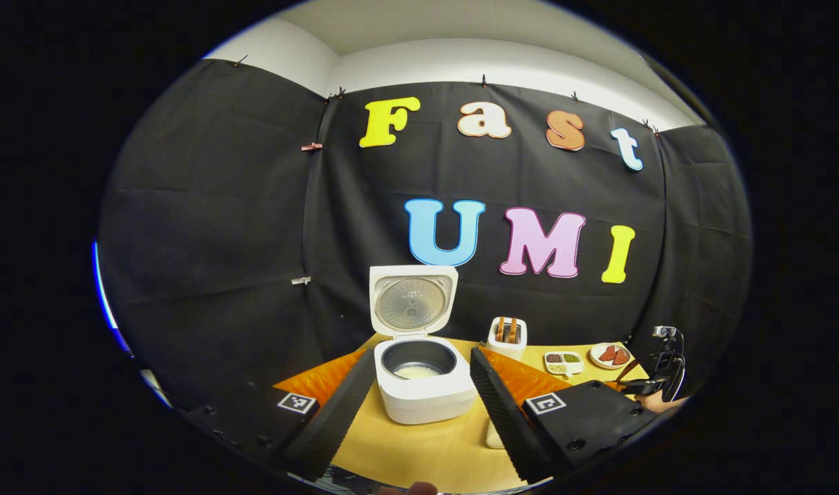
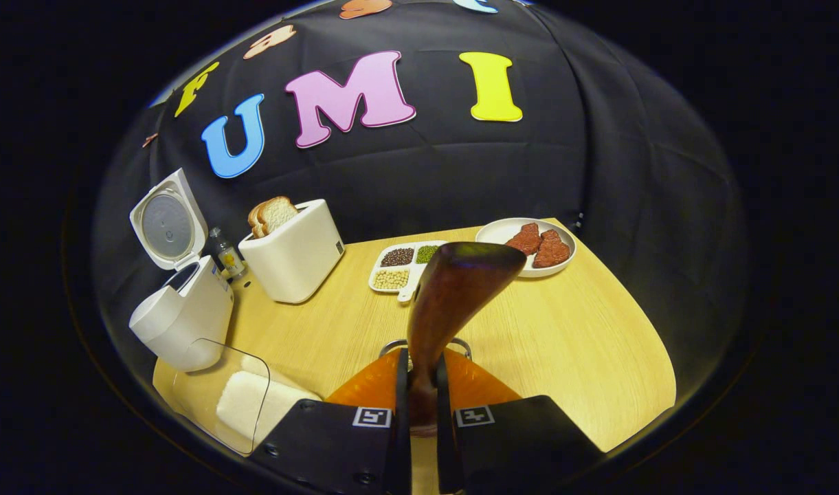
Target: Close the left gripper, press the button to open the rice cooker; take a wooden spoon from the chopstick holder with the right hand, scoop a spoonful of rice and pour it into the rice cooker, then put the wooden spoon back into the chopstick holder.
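Note:
The white rice cooker (image 1: 426, 392) stands with its lid (image 1: 412, 302) up, and a little rice (image 1: 417, 372) lies in the dark pot. My left gripper (image 1: 420, 355) is open, its fingers spread to either side of the cooker and short of it. In the right gripper view, my right gripper (image 2: 421, 357) is shut on the handle of the wooden spoon (image 2: 460, 275), whose bowl points up and away. The metal rim of the chopstick holder (image 2: 390, 345) shows just beyond the fingertips, under the spoon. The right gripper (image 1: 659, 371) also appears at the far right of the left gripper view.
A clear container of rice (image 2: 240, 405) sits near the front, beside the cooker (image 2: 179, 309). Behind it are a small bottle (image 2: 223, 254) and a white toaster (image 2: 295, 254) with bread. A divided tray of grains (image 2: 405, 265) and a plate of meat (image 2: 529, 244) lie farther back.

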Demonstrator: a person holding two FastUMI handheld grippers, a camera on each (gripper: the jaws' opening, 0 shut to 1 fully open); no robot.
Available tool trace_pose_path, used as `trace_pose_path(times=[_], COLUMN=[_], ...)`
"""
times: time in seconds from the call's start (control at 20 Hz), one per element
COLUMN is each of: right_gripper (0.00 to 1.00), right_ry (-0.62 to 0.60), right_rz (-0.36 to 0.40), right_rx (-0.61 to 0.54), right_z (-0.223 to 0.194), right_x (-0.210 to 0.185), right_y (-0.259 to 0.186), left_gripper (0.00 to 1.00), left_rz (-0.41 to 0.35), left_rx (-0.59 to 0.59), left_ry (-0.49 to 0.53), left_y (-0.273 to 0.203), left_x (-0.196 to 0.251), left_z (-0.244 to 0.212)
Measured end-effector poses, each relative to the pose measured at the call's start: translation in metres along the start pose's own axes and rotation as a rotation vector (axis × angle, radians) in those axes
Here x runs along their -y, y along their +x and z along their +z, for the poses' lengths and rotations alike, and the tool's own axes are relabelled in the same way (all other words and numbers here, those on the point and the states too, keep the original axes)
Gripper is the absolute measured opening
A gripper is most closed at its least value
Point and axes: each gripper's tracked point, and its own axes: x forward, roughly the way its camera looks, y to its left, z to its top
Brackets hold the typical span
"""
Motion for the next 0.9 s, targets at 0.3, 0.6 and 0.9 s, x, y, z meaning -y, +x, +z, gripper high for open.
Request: trace_pose_path(times=[0.3, 0.6, 0.9], right_gripper=[0.19, 0.19, 0.18], right_ry=[0.054, 0.039, 0.015], right_rz=[0.035, 0.071, 0.186], right_rx=[0.070, 0.166, 0.197], right_z=[0.042, 0.099, 0.113], right_x=[-0.005, -0.031, -0.114], right_y=[-0.026, -0.075, -0.119], left_gripper=[0.95, 0.95, 0.95], left_rz=[-0.008, -0.042, -0.087], left_rx=[0.008, 0.026, 0.048], left_ry=[-0.004, -0.015, -0.021], left_y=[0.003, 0.011, 0.015], left_x=[-0.003, -0.007, -0.019], left_z=[-0.001, -0.001, 0.000])
